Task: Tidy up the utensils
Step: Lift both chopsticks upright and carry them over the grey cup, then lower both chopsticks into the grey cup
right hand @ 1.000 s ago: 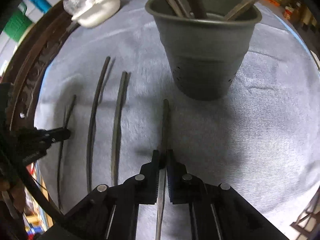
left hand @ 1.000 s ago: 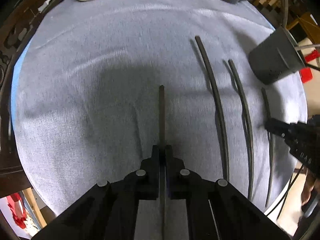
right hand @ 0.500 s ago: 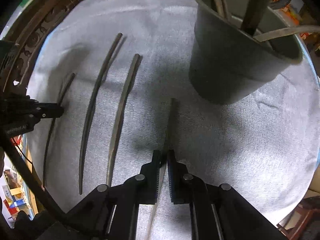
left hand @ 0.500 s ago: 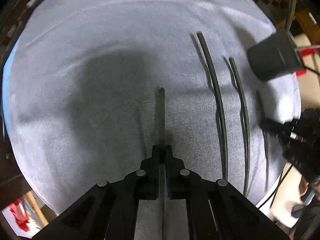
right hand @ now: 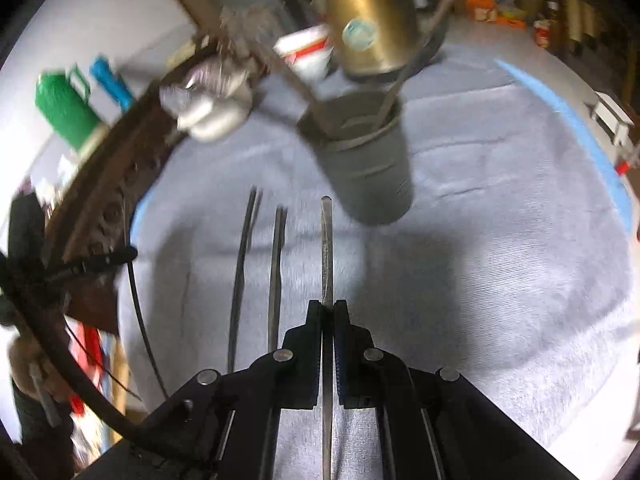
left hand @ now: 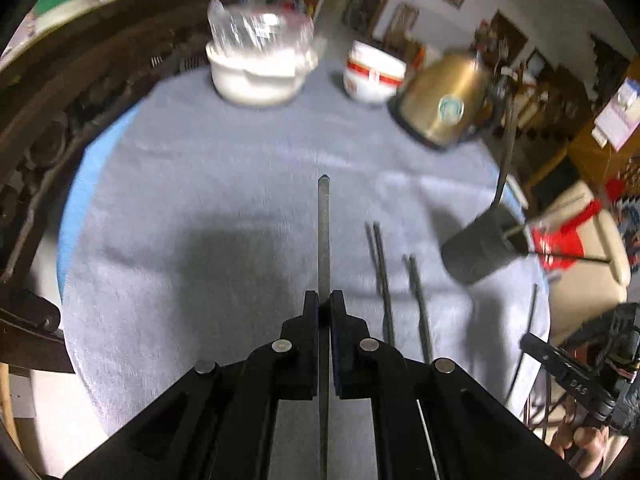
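From my left wrist view, my left gripper (left hand: 324, 304) has its jaws clamped on a thin dark chopstick (left hand: 323, 240) that runs straight ahead over the grey tablecloth (left hand: 200, 200). Taking the dark utensil cup (left hand: 478, 250) as landmark: it leans at the cloth's right edge with sticks poking out. Two loose chopsticks (left hand: 384, 280) lie on the cloth just left of it, between it and my held stick. Beyond the cup stand a brass kettle (left hand: 444, 100), a red-and-white bowl (left hand: 374, 76) and a white dish (left hand: 260, 76) topped with clear plastic. My right gripper (left hand: 568, 376) shows below the cup, at the table edge.

From my right wrist view, my right gripper (right hand: 329, 308) pinches a flat metal utensil handle (right hand: 327, 248) whose tip ends just beside the foot of the grey cup (right hand: 372, 168). The cup blocks the straight path ahead. Two chopsticks (right hand: 276, 272) lie left of the held handle. The kettle (right hand: 372, 20) stands behind the cup, the white dish (right hand: 212, 116) to its left. My left gripper (right hand: 104, 262) shows far left.
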Action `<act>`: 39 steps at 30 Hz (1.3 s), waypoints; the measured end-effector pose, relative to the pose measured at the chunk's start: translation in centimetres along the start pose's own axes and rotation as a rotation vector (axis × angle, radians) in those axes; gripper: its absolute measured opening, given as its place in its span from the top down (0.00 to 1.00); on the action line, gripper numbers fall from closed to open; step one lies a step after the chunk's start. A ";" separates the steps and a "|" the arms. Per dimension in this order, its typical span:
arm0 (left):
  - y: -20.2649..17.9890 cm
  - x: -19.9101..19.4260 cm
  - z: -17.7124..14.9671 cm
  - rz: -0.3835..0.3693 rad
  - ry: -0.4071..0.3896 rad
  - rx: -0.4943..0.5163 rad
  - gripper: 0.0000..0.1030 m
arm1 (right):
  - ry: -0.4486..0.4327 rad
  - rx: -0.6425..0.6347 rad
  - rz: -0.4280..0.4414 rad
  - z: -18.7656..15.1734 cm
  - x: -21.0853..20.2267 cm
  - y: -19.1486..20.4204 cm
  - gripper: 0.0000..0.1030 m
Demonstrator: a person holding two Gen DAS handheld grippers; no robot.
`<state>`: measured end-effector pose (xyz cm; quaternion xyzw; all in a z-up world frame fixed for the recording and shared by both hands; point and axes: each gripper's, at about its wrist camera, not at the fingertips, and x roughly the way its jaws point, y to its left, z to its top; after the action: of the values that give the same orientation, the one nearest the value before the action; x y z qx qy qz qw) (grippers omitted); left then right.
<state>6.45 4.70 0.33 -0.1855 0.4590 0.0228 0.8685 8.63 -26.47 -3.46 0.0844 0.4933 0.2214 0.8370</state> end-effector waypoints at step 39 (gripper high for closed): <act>-2.2 -9.0 -6.5 0.021 -0.502 0.127 0.94 | -0.647 -0.062 -0.159 -4.9 -10.7 1.3 0.94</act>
<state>-3.40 1.63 4.92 -0.1142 0.2317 0.0484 0.9648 -0.41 -30.53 3.01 0.0863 0.2002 0.1320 0.9670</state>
